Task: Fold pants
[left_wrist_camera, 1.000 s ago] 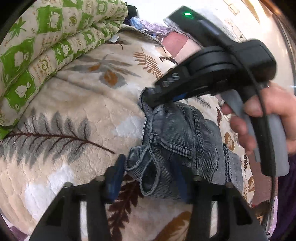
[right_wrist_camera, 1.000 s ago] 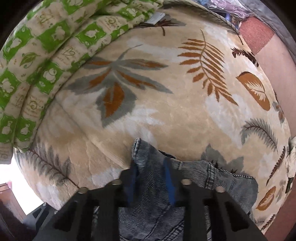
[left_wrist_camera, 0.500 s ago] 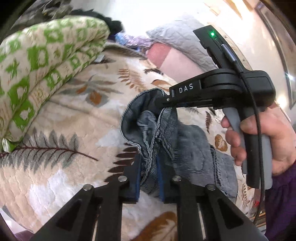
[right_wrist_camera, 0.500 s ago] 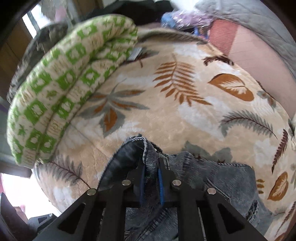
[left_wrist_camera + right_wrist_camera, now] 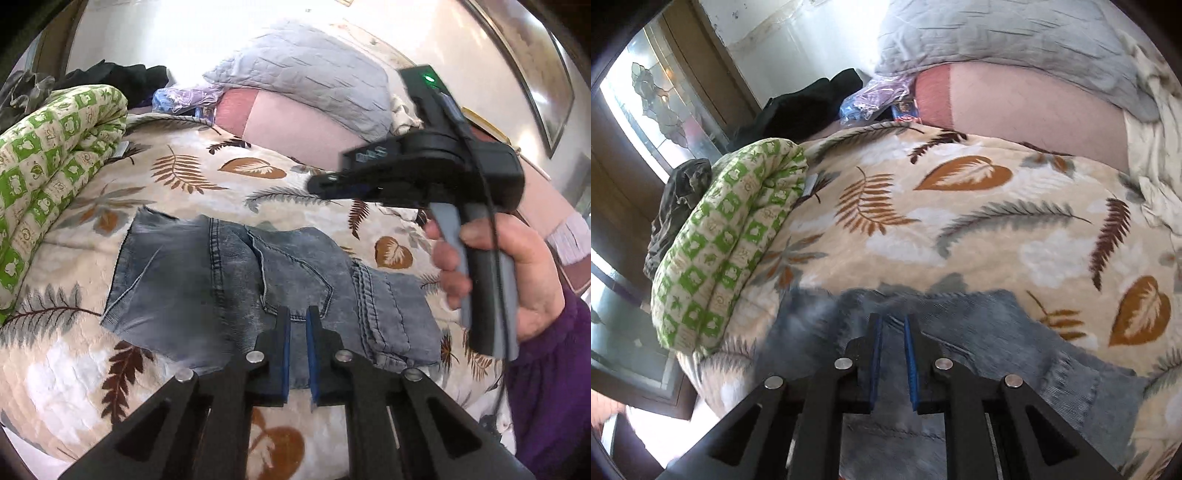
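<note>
Blue denim pants lie folded and flat on the leaf-print blanket; their left part is blurred. My left gripper hovers above their near edge, its blue pads a narrow slit apart with nothing between them. A hand holds my right gripper in the air over the far right of the pants, its jaws together and empty. In the right wrist view the right gripper is also shut and empty, above the pants.
A rolled green-and-cream quilt borders the blanket on the left. A grey quilted pillow on a pink one lies at the far end, with dark clothes and a plastic bag beside it. A glass door stands left of the bed.
Half a second ago both grippers pinched a raised fold of denim. Now the pants lie flat on the blanket, and both grippers have lifted away with nothing in them.
</note>
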### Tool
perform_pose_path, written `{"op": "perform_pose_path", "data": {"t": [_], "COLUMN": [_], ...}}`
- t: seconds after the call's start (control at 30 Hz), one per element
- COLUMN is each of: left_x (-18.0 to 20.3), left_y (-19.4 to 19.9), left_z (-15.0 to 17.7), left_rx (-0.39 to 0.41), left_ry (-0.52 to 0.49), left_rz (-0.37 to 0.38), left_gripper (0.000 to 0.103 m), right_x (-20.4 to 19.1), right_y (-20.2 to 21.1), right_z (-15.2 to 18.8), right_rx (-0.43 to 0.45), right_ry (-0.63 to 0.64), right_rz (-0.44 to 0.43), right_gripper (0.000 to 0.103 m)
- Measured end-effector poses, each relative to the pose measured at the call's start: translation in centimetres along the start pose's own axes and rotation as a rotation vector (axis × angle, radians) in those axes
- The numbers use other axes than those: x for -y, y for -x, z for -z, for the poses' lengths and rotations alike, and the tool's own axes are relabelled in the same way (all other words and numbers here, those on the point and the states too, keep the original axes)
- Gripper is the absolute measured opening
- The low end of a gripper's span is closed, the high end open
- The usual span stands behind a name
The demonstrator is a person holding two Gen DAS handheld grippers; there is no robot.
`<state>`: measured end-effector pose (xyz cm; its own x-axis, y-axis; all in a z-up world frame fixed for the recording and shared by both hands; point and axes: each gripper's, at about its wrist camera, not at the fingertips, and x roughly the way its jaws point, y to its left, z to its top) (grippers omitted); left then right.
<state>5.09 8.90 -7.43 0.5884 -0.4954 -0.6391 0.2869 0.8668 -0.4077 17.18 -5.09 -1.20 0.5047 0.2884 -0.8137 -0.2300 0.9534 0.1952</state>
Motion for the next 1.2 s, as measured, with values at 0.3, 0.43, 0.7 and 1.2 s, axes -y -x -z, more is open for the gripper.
{"op": "perform_pose_path", "data": {"t": [0.3,0.43,0.7,1.2], "left_x": [-8.1,-10.2,-11.4,-14.5], "left_y": [2.6,3.2,-0.6,-4.6], "left_z": [1.1,1.8,1.9,2.2], "left_rx": [0.026,0.061,-0.043,-0.103], "left_ry": [0.237,0.325,0.297,0.379], "left_rz": [-0.228,-0.26,-0.164,0.01], "left_gripper": [0.032,0.07,0.076,0.027], "right_x": [-3.4,-7.1,-14.9,-14.8], "right_y": [-0.5,-3.5,-11.4,-19.9], "right_z": [1.4,0.5,-3.3,-2.6], "right_rx": [-0.054,-0.1,-0.259,-0.461], "right_ry": [0.098,0.11,0.233,0.357], "right_rz": [-0.12,-0.163,-0.037,0.178], "right_gripper": [0.067,0.067,0.068,0.021]}}
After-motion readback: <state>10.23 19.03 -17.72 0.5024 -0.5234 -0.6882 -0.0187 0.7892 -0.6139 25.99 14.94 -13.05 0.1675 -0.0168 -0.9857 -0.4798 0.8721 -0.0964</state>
